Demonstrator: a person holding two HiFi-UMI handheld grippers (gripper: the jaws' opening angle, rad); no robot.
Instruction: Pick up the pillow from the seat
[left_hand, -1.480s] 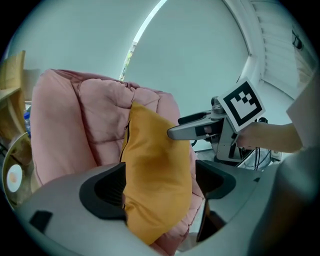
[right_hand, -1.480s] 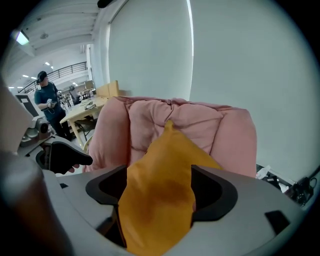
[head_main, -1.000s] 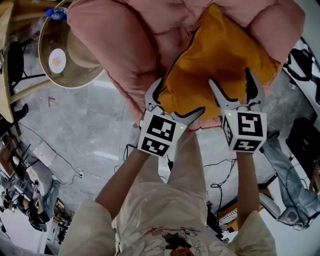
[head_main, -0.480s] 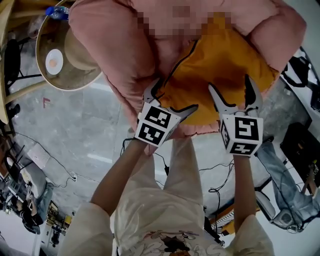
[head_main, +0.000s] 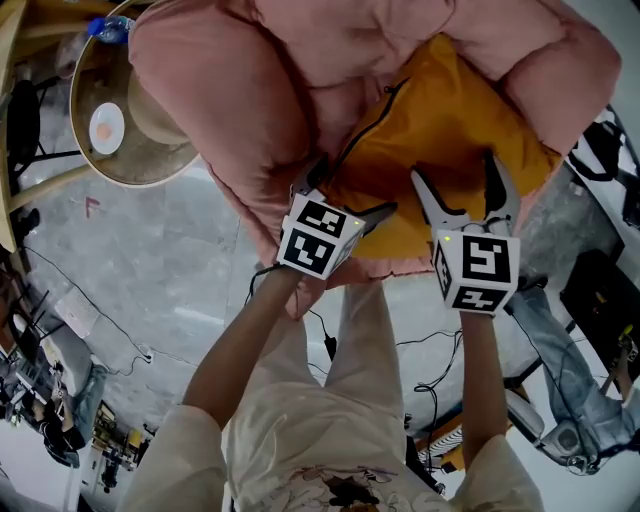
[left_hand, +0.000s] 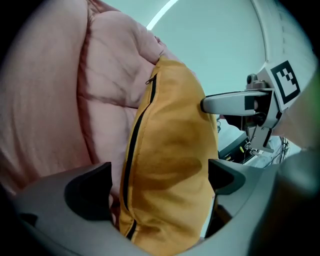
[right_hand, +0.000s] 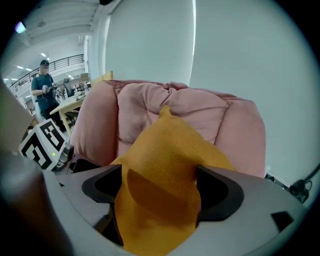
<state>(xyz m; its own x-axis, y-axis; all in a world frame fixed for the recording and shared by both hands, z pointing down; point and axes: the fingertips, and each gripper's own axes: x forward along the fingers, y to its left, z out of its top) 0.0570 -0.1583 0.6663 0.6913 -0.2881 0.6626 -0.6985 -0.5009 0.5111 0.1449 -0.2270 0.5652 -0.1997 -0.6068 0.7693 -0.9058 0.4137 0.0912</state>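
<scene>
An orange pillow (head_main: 440, 120) with a black zipper leans on the seat of a puffy pink armchair (head_main: 250, 110). My left gripper (head_main: 350, 192) is open, and its jaws straddle the pillow's near left edge. In the left gripper view the pillow (left_hand: 170, 165) fills the gap of that gripper (left_hand: 160, 185), with a little slack at the left pad. My right gripper (head_main: 455, 172) is open over the pillow's near right part. In its own view a pillow corner (right_hand: 165, 165) lies between the jaws of that gripper (right_hand: 159, 187) and touches both pads.
A round wooden side table (head_main: 130, 110) with a small dish (head_main: 105, 128) stands left of the armchair. Cables (head_main: 440, 350) trail over the grey floor below the seat. Clothing (head_main: 570, 350) and a black bag (head_main: 600, 130) lie at the right. A person (right_hand: 44, 85) stands far off.
Both grippers have pushed a little further onto the pillow. The left gripper's jaws look slightly narrower around the pillow's edge. The pillow stays on the seat.
</scene>
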